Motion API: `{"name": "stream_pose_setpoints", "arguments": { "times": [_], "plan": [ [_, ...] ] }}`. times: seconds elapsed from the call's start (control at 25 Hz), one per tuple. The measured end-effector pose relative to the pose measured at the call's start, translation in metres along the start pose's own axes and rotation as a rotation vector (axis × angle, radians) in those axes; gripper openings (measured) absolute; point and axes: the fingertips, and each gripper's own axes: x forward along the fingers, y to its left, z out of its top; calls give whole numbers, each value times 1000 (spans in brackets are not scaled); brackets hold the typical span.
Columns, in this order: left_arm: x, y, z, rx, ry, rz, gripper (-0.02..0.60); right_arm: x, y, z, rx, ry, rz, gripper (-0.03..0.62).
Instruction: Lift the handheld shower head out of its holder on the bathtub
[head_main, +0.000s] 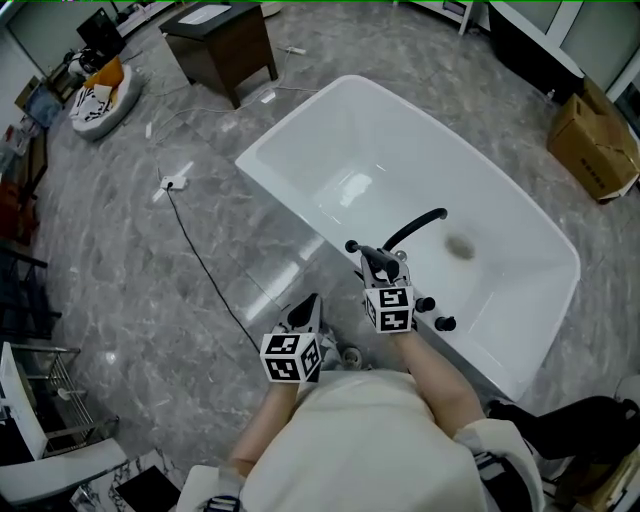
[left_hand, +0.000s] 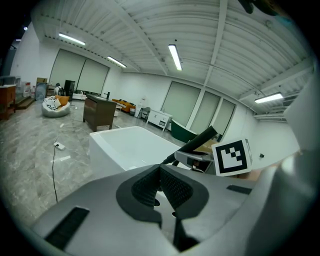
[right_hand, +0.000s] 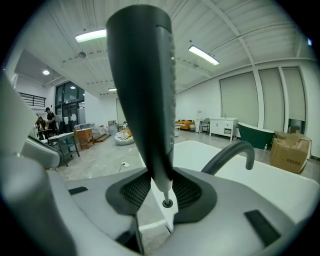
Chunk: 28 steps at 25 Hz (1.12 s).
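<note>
The dark handheld shower head (right_hand: 142, 90) stands upright between my right gripper's (right_hand: 161, 192) pads, which are shut on its narrow lower end. In the head view the right gripper (head_main: 378, 268) holds the shower head (head_main: 368, 254) over the near rim of the white bathtub (head_main: 300, 210), next to the black curved spout (head_main: 415, 228). My left gripper (head_main: 310, 303) hovers outside the tub by its near wall. Its pads (left_hand: 175, 190) meet with nothing between them. From the left gripper view the shower head (left_hand: 200, 139) sticks up beside the right gripper's marker cube (left_hand: 231, 156).
Two black knobs (head_main: 445, 323) sit on the tub rim right of my right gripper. A black cable (head_main: 205, 265) runs across the marble floor from a socket block (head_main: 172, 182). Farther off are a dark cabinet (head_main: 222, 45) and a cardboard box (head_main: 592, 140).
</note>
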Motion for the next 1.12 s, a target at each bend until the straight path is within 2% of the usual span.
{"name": "stream_pose_setpoints", "arguments": {
  "times": [0.24,0.76,1.12],
  "plan": [
    [-11,-17,1,25,-24,-4,20,-35,-2,16,5,-55,22,141],
    [-33,-36,20,67,-98,-11,20,-112,23,70,-124,-217,88,141],
    [-39,-53,16,75,-103,-29,20,-162,20,100,-121,-314,107,141]
  ]
}}
